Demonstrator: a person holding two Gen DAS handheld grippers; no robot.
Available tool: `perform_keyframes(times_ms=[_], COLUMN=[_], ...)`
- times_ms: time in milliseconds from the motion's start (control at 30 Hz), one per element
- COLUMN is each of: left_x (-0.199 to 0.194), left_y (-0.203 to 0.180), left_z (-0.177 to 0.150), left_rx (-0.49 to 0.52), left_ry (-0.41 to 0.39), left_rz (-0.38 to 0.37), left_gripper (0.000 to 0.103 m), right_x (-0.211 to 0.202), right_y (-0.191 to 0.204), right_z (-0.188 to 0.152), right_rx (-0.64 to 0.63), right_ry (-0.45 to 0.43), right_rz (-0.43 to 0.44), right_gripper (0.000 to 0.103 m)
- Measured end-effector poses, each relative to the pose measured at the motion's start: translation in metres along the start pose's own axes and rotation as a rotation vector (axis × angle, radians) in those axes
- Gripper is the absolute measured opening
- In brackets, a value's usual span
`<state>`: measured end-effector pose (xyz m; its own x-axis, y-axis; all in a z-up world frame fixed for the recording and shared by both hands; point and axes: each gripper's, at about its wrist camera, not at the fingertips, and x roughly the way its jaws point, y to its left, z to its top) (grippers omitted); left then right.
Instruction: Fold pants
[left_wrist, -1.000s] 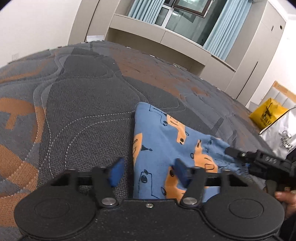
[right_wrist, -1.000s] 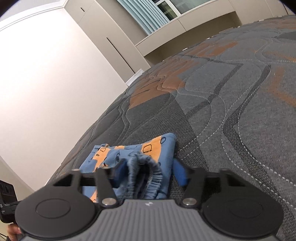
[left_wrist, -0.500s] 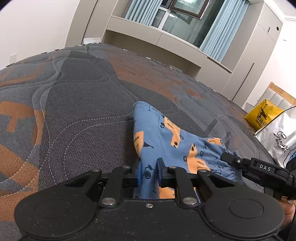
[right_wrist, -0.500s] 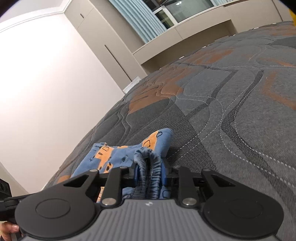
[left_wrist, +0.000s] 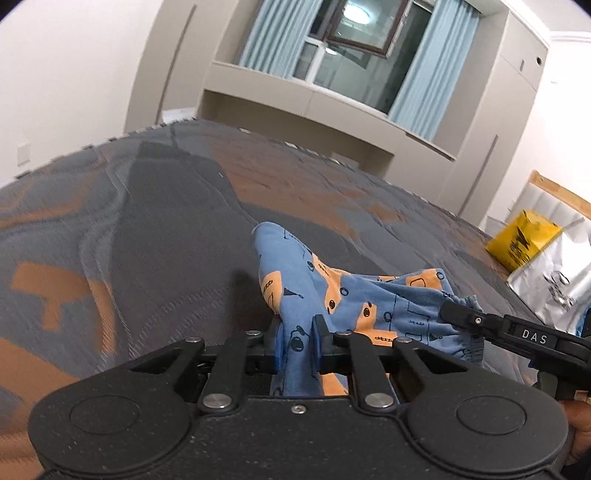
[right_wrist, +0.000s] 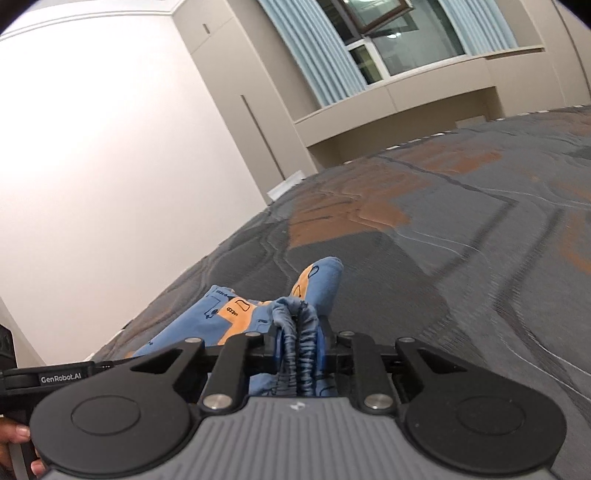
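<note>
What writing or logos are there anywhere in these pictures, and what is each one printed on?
"DAS": white letters on the black right tongs, seen from the left wrist camera.
"GenRobot.AI": white letters on the black left tongs, seen from the right wrist camera.
Yellow bag: a black logo, too blurred to read.
Silver bag: dark print, unreadable.
Pants: drawings only, no words.

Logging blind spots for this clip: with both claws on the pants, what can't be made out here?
- Pants: near part hidden behind the left claw body, left wrist view.
- Waistband: lower end hidden behind the right claw body, right wrist view.
- Mattress: stitching blurred, right wrist view.
- Silver bag: cut off by the frame edge, print too small to read, left wrist view.
</note>
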<state>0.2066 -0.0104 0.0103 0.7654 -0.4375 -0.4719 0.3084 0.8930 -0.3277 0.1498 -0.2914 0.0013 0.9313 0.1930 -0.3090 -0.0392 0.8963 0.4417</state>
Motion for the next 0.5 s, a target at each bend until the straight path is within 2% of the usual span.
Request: perform_keyframes(times_ms=[267,500], left_x=[0.002,0.022], left_y=[0.04,0.076], left_z=[0.037,0.065], left_rx=[-0.009,-0.045], left_ry=[-0.065,-0.094], left_rz=[0.083,0.125], left_gripper=[0.016,0.016], right_x=[0.063,0.121], right_y=[0.03,0.046], right_z=[0.032,0.05], right_rx=[-0.007,-0.022], right_ry=[-0.022,-0.023], right_rz=[0.081,0.11], right_gripper=[0.019,0.019])
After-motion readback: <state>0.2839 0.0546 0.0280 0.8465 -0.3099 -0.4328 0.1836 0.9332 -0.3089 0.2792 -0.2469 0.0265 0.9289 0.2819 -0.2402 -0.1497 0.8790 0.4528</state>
